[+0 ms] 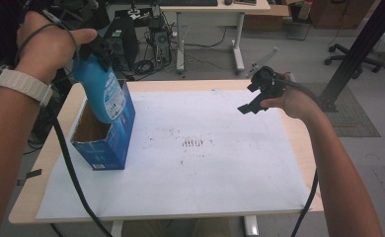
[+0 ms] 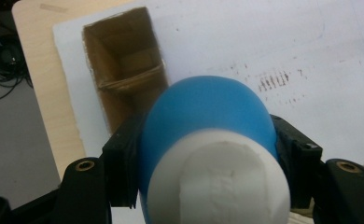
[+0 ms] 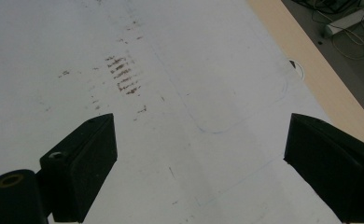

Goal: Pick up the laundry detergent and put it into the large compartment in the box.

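A: Left gripper [image 1: 94, 49] clenched on the neck of a blue bottle [image 1: 99, 91] with a white cap [image 2: 217, 182]. Bottle hangs upright, its base partly inside the open blue carton [image 1: 106, 143] at the table's left edge. Step in hand, by my reading: bottle and carton, one into or out of the other.

B: Right gripper [image 1: 254, 98]?

A: Released, jaws wide apart, grasping nothing, hovering over the white sheet [image 1: 205, 173] well apart from the carton.

B: Doing it well?

A: Keep the bottle vertical and centred; the fit looks snug, so a tilt could drag the carton. The free gripper could steady its wall.

B: Views differ?

A: Left gripper view looks past the cap into the carton [image 2: 124, 70]: brown cardboard, an inner flap. High view gives the bottle's label and depth. Right gripper view adds brown smudges [image 3: 123, 77] and faint pen outlines.
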The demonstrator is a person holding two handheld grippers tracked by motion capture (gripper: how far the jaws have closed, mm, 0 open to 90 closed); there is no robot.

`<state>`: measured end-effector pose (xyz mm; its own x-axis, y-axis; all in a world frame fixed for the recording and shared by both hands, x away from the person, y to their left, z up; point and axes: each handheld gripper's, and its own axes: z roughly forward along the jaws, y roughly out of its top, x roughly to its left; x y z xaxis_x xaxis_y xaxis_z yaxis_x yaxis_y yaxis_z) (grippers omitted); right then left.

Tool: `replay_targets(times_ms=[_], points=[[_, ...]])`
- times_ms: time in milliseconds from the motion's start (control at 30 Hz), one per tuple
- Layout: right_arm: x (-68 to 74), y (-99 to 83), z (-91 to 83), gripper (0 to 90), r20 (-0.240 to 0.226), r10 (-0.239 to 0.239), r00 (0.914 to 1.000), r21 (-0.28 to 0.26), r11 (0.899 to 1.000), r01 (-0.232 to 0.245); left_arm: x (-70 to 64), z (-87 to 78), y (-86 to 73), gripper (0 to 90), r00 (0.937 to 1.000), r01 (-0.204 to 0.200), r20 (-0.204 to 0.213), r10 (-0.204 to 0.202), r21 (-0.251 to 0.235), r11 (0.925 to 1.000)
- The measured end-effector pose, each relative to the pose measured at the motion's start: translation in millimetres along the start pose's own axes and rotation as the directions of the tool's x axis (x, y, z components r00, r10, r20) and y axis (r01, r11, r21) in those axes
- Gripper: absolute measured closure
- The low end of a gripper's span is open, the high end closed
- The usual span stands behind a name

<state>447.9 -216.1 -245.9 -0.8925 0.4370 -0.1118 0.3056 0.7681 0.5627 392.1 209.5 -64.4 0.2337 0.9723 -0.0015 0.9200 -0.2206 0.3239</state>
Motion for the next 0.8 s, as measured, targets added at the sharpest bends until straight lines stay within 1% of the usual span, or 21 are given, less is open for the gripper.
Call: replay_targets(times_ms=[67,200,267,367,433,467,533,667,800], points=[[-0.1,0.2,0.3,9.5,-0.001,-0.001,1.0,-0.001,1.0,0.001,3.5,-1.2,-0.1,37.3,0.9998,0.017,-0.007,-0.017,-0.007,0.9998],[-0.1,0.3,0.5,9.5,-0.002,0.0,1.0,-0.002,1.0,0.0,8.0,-1.3,-0.3,37.3,0.9994,0.03,-0.017,-0.03,-0.004,0.9995],[-0.3,0.1,0.7,9.5,-0.001,0.0,1.0,-0.001,1.0,0.0,12.1,-0.7,-0.7,37.3,0.9986,0.045,-0.027,-0.045,-0.003,0.999],[-0.5,0.1,0.8,9.5,-0.002,0.001,1.0,-0.002,1.0,-0.001,14.8,-0.6,-0.9,37.3,0.9982,0.052,-0.032,-0.052,-0.003,0.9987],[-0.9,0.2,0.7,9.5,-0.002,0.002,1.0,-0.004,1.0,-0.002,18.8,-0.7,-1.5,37.3,0.9971,0.067,-0.036,-0.067,-0.008,0.9977],[-0.9,0.2,0.7,9.5,-0.002,0.002,1.0,-0.004,1.0,-0.002,18.8,-0.7,-1.5,37.3,0.9971,0.067,-0.036,-0.067,-0.008,0.9977],[-1.0,0.0,0.3,9.5,-0.001,0.004,1.0,-0.004,1.0,-0.004,22.8,-0.2,-1.8,37.3,0.9959,0.079,-0.044,-0.08,-0.008,0.9968],[-1.4,-0.3,0.0,9.5,0.0,0.004,1.0,-0.004,1.0,-0.004,26.5,0.2,-2.0,37.3,0.9945,0.091,-0.051,-0.092,-0.009,0.9958],[-1.8,-0.3,0.4,9.5,-0.001,0.004,1.0,-0.006,1.0,-0.004,31.9,1.8,-2.4,37.3,0.9908,0.117,-0.066,-0.118,-0.015,0.993]])
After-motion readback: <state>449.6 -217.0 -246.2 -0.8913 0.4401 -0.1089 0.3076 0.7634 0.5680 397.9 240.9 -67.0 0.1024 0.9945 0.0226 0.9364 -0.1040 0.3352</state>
